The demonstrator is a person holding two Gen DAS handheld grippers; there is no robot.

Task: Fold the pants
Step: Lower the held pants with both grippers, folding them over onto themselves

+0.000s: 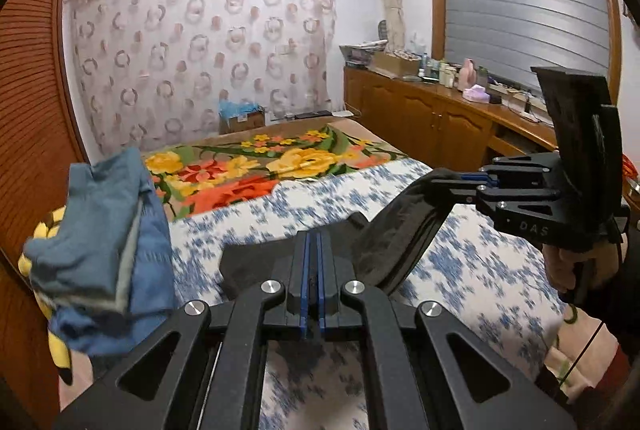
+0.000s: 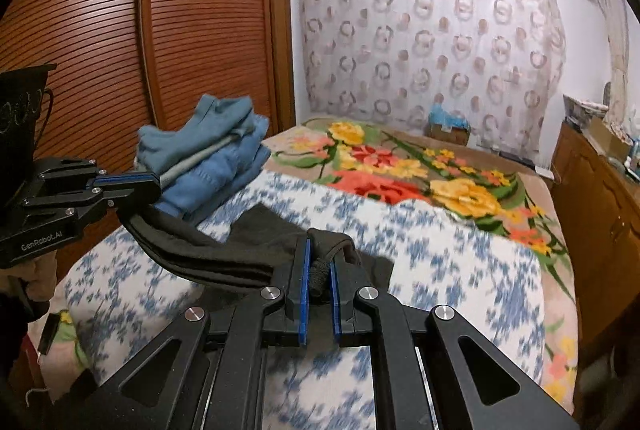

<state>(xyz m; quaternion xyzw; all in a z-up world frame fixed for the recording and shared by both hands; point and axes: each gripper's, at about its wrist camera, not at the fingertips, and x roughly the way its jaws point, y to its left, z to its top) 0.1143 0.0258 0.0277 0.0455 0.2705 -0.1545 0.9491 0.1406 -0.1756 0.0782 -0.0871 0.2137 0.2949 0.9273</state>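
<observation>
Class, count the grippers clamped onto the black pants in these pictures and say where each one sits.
2. The left gripper pinches the black pants by the blue folded pile; the right gripper pinches the other end, over the blue-and-white sheet.

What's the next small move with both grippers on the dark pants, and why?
Probably lower both together until the cloth lies flat on the blue-flowered sheet. The left gripper and right gripper are each shut on the black pants, whose band sags between them above the bed, clear of the folded blue pile.
</observation>
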